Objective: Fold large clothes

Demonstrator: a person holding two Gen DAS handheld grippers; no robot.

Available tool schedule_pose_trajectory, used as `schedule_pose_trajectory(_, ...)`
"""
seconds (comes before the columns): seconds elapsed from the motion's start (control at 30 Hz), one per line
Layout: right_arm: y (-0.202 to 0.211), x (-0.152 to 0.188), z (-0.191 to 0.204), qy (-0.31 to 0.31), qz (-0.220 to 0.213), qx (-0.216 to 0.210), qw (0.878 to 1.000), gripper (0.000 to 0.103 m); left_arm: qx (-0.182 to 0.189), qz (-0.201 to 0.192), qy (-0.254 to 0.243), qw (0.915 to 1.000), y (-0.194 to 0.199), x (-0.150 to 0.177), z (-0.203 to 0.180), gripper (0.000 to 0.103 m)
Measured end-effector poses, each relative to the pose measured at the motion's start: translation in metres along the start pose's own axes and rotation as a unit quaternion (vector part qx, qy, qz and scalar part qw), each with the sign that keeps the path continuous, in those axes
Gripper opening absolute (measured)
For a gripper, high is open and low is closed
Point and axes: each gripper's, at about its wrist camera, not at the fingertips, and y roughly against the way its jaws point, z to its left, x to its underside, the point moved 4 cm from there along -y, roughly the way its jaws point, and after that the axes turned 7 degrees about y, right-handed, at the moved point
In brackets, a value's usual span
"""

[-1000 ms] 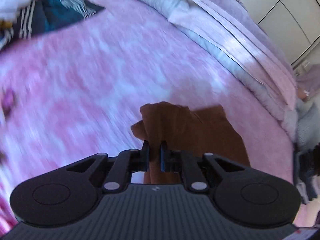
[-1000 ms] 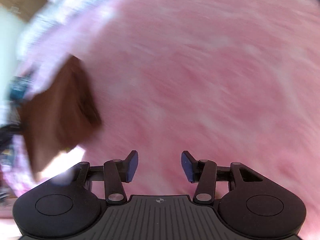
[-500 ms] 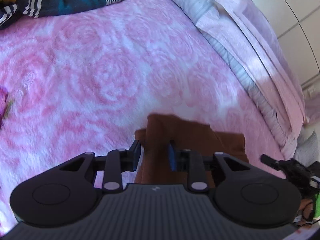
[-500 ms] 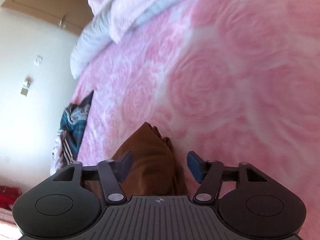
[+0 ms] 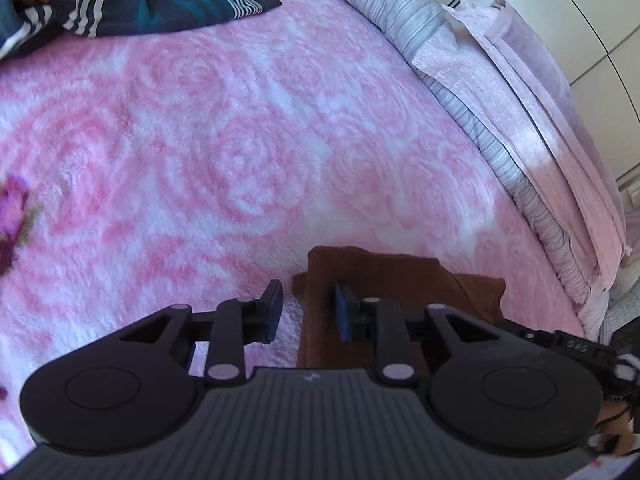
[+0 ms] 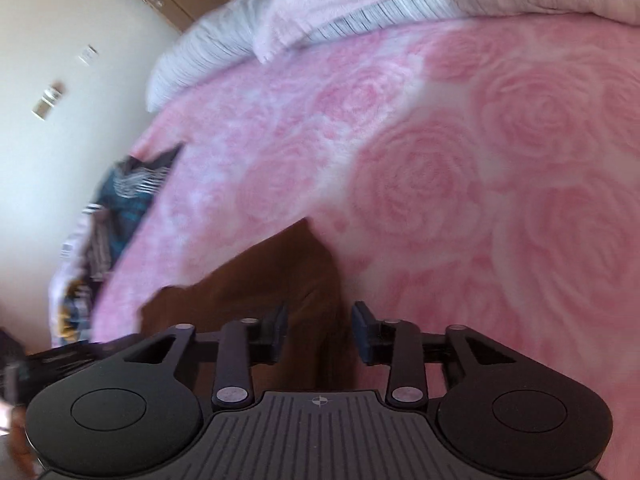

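Note:
A folded brown garment lies flat on the pink rose-patterned blanket, close to the bed's near edge. My left gripper is open just above its left corner, the cloth passing under the jaws without being pinched. In the right wrist view the same brown garment lies beneath my right gripper, which is open too, with a fold of the cloth showing in the gap between the fingers. Neither gripper holds anything.
A heap of dark striped and teal clothes sits at the far side of the bed, also seen as clothes by the cream wall. Grey and pink pillows and folded bedding line the right edge. A purple item lies at far left.
My left gripper has opened and released the brown garment, which now lies flat on the blanket. My right gripper swung in over the garment's other end and stays open.

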Motion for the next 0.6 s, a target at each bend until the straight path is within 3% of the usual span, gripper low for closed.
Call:
schedule_pose_trajectory(0.13, 0.024, 0.027, 0.015, -0.017, 0.017, -0.043, 0.999, 0.039, 0.003, 0.005, 0.011, 0.9999, 0.021, 0.012, 0.001, 0.028)
schedule_pose_trajectory(0.17, 0.027, 0.033, 0.018, -0.016, 0.021, -0.046, 0.999, 0.035, 0.000, 0.005, 0.013, 0.9999, 0.027, 0.017, 0.002, 0.028)
schedule_pose_trajectory(0.2, 0.026, 0.040, 0.019, -0.015, 0.029, -0.044, 0.998, 0.022, 0.000, 0.006, 0.015, 0.9999, 0.032, 0.022, 0.002, 0.028)
schedule_pose_trajectory(0.23, 0.024, 0.046, 0.019, -0.016, 0.034, -0.051, 0.998, 0.000, 0.001, 0.007, 0.019, 0.9998, 0.037, 0.028, 0.002, 0.028)
schedule_pose_trajectory(0.4, 0.019, 0.066, 0.000, -0.070, 0.037, -0.043, 0.996, 0.000, -0.027, 0.018, 0.002, 0.9995, 0.040, 0.061, 0.004, 0.028)
schedule_pose_trajectory(0.5, 0.025, 0.054, 0.005, -0.057, 0.057, -0.030, 0.996, 0.015, -0.037, 0.015, 0.006, 0.9992, 0.043, 0.072, 0.009, 0.028)
schedule_pose_trajectory(0.57, 0.033, 0.045, 0.007, -0.027, 0.055, -0.009, 0.998, 0.058, -0.028, 0.009, 0.024, 0.9993, 0.052, 0.071, 0.012, 0.034)
schedule_pose_trajectory(0.6, 0.037, 0.041, 0.006, -0.020, 0.046, -0.013, 0.999, 0.061, -0.022, 0.006, 0.031, 0.9993, 0.056, 0.069, 0.013, 0.036)
